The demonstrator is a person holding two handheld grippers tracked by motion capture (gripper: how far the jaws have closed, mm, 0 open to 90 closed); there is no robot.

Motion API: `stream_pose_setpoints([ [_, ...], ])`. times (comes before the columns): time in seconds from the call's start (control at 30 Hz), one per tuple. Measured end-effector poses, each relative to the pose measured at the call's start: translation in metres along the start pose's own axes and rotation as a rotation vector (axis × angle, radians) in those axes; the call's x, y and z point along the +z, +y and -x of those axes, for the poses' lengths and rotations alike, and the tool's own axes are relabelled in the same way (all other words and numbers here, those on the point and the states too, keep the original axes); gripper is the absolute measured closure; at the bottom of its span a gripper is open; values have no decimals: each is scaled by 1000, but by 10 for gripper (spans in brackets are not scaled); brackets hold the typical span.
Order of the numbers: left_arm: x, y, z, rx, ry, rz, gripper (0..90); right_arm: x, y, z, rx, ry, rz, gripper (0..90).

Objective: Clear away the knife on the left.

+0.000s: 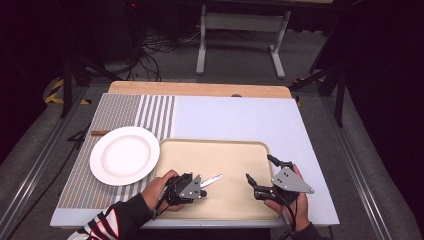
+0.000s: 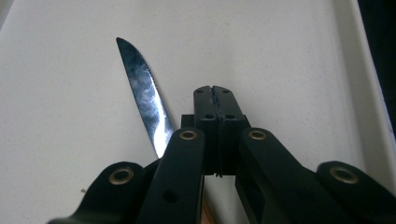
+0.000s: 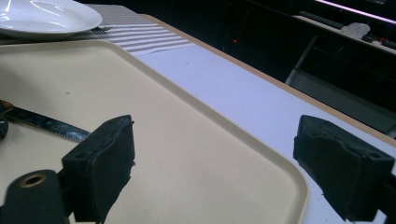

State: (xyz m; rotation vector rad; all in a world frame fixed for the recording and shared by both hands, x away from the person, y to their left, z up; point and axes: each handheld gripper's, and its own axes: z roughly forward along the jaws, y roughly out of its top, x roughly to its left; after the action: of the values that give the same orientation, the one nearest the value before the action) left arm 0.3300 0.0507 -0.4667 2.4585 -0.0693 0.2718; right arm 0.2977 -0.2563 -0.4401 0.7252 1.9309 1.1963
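Plate (image 1: pixel 124 155) first, white and round, sitting on the striped placemat (image 1: pixel 150 112) just left of the tray (image 1: pixel 215 150), its rim just overlapping the tray's left edge; a brown wooden-looking end (image 1: pixel 99 133) pokes out from under the plate on the side away from the tray; now onto the tray itself, beige, shallow, lying on the pale blue tabletop (image 1: pixel 240 115); left gripper (image 1: pixel 201 192) is over the tray's near left part, the hand (image 1: pixel 156 190) behind it at the tray's near left corner; in the left gripper view its jaws are pressed together with no gap between the tips; knife (image 1: pixel 211 180) lies on the tray floor right beside that gripper, serrated blade (image 2: pixel 142 95) pointing toward the tray's middle, handle end tucked under the gripper body, so whether anything grips it I cannot tell; the closed tips themselves hold nothing; across the tray, right gripper (image 1: pixel 259 172) hovers over the near right corner, jaws spread wide, one pad (image 3: pixel 109 154) above the tray floor, the other pad (image 3: pixel 341 163) out past the tray's rim over the tabletop; nothing between them
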Motion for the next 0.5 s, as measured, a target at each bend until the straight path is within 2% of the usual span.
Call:
stream_pose_setpoints([
  [0.17,2,2,-4,-4,35,-26,900,1,0,-1,-9,-3,-5,133],
  [0.27,0,1,-7,-12,40,-31,900,2,0,-1,-7,-4,-11,133],
  [0.5,-4,-7,-12,-51,60,-41,900,2,-1,1,-4,-8,-13,133],
])
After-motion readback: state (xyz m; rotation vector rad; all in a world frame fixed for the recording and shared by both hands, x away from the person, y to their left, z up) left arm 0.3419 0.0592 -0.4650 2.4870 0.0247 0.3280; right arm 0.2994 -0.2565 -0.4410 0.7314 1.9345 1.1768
